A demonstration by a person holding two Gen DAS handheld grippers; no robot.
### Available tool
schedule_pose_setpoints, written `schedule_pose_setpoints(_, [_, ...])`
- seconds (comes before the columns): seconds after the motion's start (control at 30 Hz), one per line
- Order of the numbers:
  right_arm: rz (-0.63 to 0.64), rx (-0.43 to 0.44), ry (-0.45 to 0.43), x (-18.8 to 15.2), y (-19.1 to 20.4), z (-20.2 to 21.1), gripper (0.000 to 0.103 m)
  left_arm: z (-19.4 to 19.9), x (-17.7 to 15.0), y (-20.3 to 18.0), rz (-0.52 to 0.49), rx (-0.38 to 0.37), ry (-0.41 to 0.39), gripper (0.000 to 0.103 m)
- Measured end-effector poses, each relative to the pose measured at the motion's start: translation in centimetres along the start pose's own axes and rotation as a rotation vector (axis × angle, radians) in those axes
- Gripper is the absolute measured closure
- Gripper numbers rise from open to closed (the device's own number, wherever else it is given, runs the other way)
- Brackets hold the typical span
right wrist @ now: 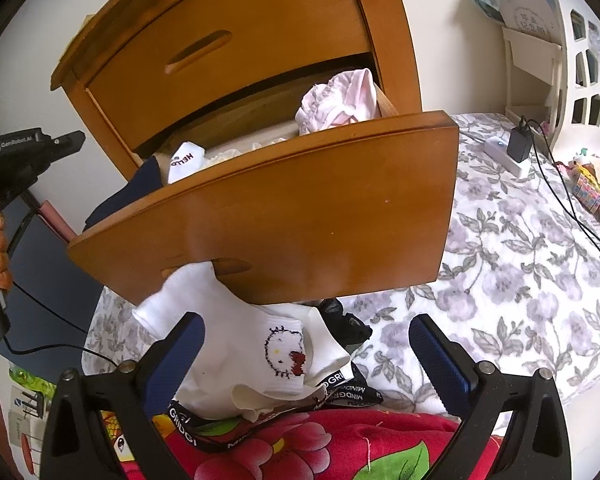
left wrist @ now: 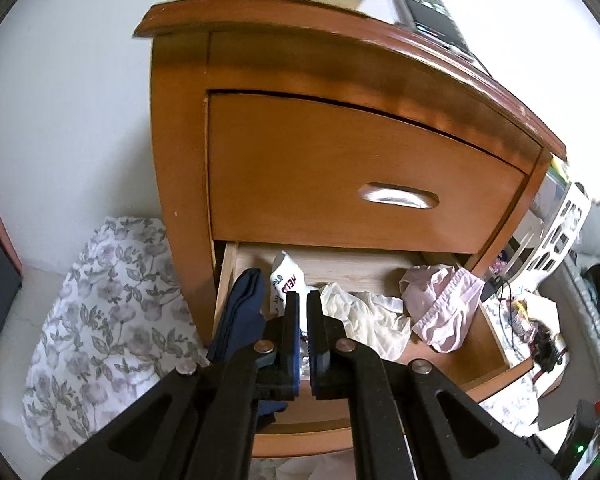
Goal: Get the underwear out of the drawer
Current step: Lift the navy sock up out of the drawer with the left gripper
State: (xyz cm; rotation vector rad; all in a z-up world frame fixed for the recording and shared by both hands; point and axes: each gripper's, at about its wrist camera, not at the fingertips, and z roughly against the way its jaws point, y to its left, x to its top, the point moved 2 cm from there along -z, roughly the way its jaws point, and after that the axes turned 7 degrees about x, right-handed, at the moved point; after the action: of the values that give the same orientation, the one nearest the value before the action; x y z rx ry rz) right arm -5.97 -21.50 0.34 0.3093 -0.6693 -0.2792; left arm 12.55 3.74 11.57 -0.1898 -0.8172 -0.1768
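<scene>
The wooden nightstand's lower drawer (left wrist: 496, 364) stands pulled out. Inside lie pink underwear (left wrist: 444, 308) at the right, a crumpled cream piece (left wrist: 368, 316) in the middle, a white printed sock (left wrist: 286, 280) and a navy garment (left wrist: 242, 312) draped over the left edge. My left gripper (left wrist: 303, 300) hovers over the drawer's front left part, shut, with nothing seen between its fingers. From the right wrist, the pink underwear (right wrist: 336, 100) bulges over the drawer's right rim. My right gripper (right wrist: 306, 340) is wide open below the drawer front (right wrist: 300, 208), over a white cat-print sock (right wrist: 260, 352).
The upper drawer (left wrist: 340, 168) is closed. A remote (left wrist: 428, 8) lies on the nightstand top. A floral sheet (right wrist: 520, 272) spreads right, carrying a power strip with charger (right wrist: 508, 152) and cables. A white basket (right wrist: 584, 60) stands far right. Red floral fabric (right wrist: 300, 448) and a black lanyard (right wrist: 340, 388) lie below.
</scene>
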Motion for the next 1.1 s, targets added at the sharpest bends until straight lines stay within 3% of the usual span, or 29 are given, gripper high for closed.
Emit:
schedule_pose_setpoints(0.13, [0.004, -0.005, 0.008, 0.0, 0.0, -0.1, 0.0, -2.1, 0.6, 1.0, 0.017, -0.018, 0.091, 0.1])
schedule_pose_setpoints(0.2, [0.007, -0.007, 0.012, -0.1, 0.1, -0.2, 0.0, -3.5, 0.8, 1.5, 0.015, 0.011, 0.142, 0.095])
schedule_pose_setpoints(0.27, [0.007, -0.006, 0.015, -0.1, 0.1, -0.3, 0.0, -5.1, 0.9, 2.1, 0.029, 0.038, 0.208, 0.082])
schedule_pose_setpoints(0.3, [0.006, -0.004, 0.017, -0.1, 0.1, -0.3, 0.0, -5.8, 0.9, 2.5, 0.04, 0.04, 0.241, 0.067])
schedule_pose_setpoints(0.33, [0.005, -0.002, 0.018, -0.1, 0.0, -0.3, 0.0, -6.3, 0.8, 2.8, 0.051, 0.04, 0.269, 0.059])
schedule_pose_setpoints(0.53, [-0.003, 0.006, 0.03, -0.1, -0.2, -0.6, 0.0, -7.7, 0.2, 4.8, 0.04, 0.109, 0.323, 0.058])
schedule_pose_setpoints(0.8, [0.003, -0.002, 0.034, -0.1, 0.0, -0.6, 0.0, -10.0, -2.0, 6.4, 0.17, 0.001, 0.4, 0.058])
schedule_pose_setpoints(1.0, [0.006, -0.005, 0.036, -0.2, 0.0, -0.7, 0.0, -9.4, -2.0, 5.3, 0.16, -0.01, 0.376, 0.058])
schedule_pose_setpoints(1.1, [0.005, -0.006, 0.037, -0.2, 0.1, -0.7, 0.0, -8.8, -1.8, 4.8, 0.165, -0.068, 0.356, 0.058])
